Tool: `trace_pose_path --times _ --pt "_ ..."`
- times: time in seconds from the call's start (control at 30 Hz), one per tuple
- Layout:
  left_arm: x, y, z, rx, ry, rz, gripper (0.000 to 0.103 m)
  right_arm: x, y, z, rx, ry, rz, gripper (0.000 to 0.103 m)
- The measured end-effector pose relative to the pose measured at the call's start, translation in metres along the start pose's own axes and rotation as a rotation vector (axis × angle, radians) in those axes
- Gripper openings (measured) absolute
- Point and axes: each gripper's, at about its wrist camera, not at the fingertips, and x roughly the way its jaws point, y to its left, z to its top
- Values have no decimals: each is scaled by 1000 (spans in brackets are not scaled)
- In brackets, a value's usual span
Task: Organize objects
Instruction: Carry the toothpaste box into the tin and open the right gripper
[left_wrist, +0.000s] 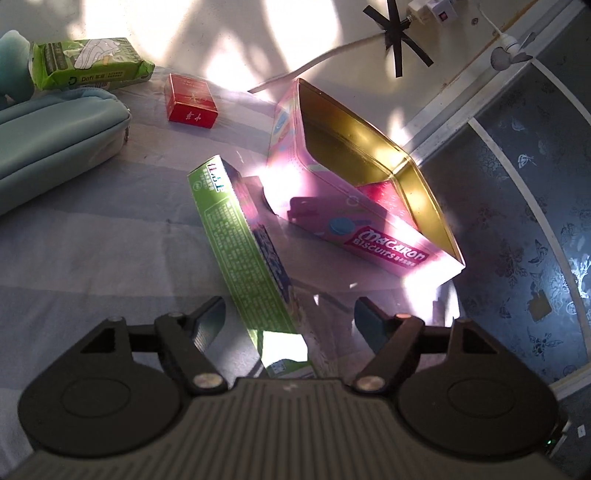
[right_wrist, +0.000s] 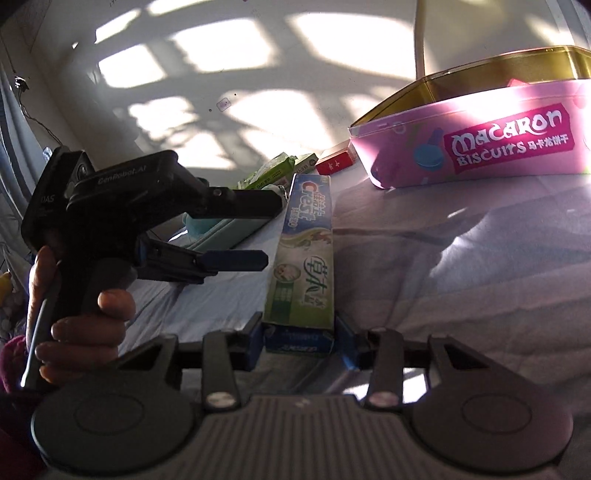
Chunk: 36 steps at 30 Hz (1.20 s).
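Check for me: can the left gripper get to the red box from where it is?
Probably yes. The left gripper is open and holds nothing, and the red box lies in the open ahead to its left, with only the toothpaste box near the jaws.

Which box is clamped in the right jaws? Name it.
The green toothpaste box. The right gripper grips its near end. The small red box and the open pink tin lie apart, untouched.
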Motion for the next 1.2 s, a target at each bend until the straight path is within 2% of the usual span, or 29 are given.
trace_pose_path --times 0.03,0.07,0.1,0.17,0.2,0.33,0.5,0.57,0.7,0.87,1.0,1.1,1.2 --pt "6 -3 -1 18 6 32 74 0 -3 0 9 -2 10 40" --pt "12 -2 -2 19 20 39 66 -1 -6 0 22 -4 22 40" --pt "19 3 -2 7 57 18 46 -2 -9 -1 38 -6 36 40" --pt "24 8 -3 -30 70 -13 44 -4 -14 -1 56 -9 53 40" --pt "24 5 -1 -17 70 -16 43 -4 -14 -1 65 -12 58 40" --pt "12 -13 14 42 29 -48 42 -15 -5 9 -2 -72 36 39" --pt "7 -67 60 202 -86 -94 43 -32 1 50 -85 -243 -29 40" --pt "19 -89 81 268 -124 -123 43 -32 0 70 -120 -314 -113 40" --pt "60 -111 116 283 -125 -171 43 -17 -17 102 -142 -385 -259 40" --pt "113 -120 135 288 -98 -145 45 5 -67 126 -125 -357 -369 40" --pt "138 -112 138 265 -62 -55 45 24 -81 125 -164 -334 -456 46" --pt "125 -105 138 296 -123 -53 45 17 -74 122 -233 -388 -502 46" --pt "104 -98 140 305 -200 -44 47 -3 -71 123 -229 -480 -532 46"
